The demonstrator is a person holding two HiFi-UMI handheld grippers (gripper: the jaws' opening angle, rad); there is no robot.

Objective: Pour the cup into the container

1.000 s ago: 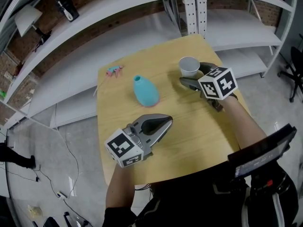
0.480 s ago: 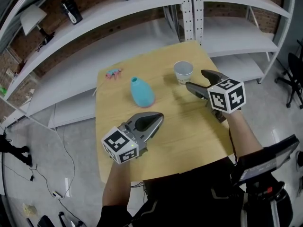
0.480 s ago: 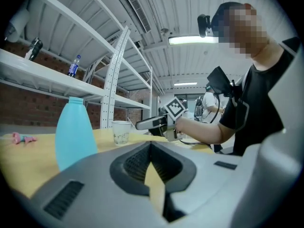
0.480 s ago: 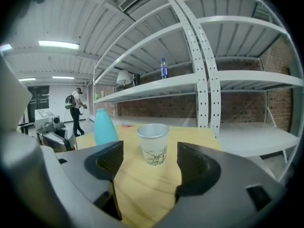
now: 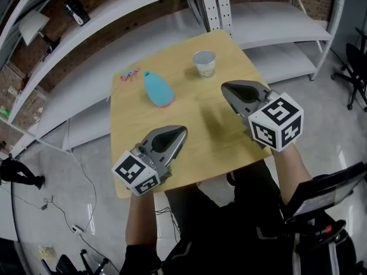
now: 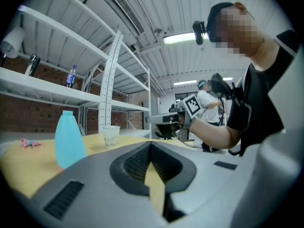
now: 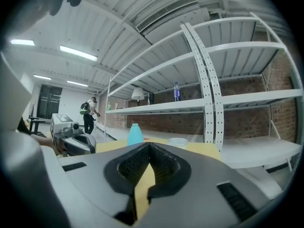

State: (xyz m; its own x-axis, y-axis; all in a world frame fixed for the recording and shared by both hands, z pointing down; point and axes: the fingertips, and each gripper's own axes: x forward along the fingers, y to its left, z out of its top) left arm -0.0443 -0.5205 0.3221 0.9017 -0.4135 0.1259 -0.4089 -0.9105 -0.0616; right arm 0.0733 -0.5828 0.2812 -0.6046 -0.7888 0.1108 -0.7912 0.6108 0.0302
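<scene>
A white paper cup [image 5: 204, 63] stands upright near the far edge of the wooden table [image 5: 195, 119]. It also shows in the left gripper view [image 6: 111, 135] and the right gripper view [image 7: 178, 140]. The light blue bottle-shaped container [image 5: 157, 89] stands to its left, upright [image 6: 69, 139] [image 7: 135, 133]. My right gripper [image 5: 225, 87] hovers over the table's near right, well short of the cup, shut with nothing in it [image 7: 150, 145]. My left gripper [image 5: 182, 130] hangs over the near left of the table, shut and empty [image 6: 151, 144].
A small pink and blue item [image 5: 128, 73] lies at the table's far left corner. White metal shelving [image 5: 218, 4] runs behind the table, with a bottle [image 7: 176, 91] on one shelf. A black chair [image 5: 355, 62] stands at the right. People stand further back in the room.
My right gripper has drawn back from the cup toward me and its jaws have closed. The cup stays standing on the table. My left gripper has shifted slightly nearer.
</scene>
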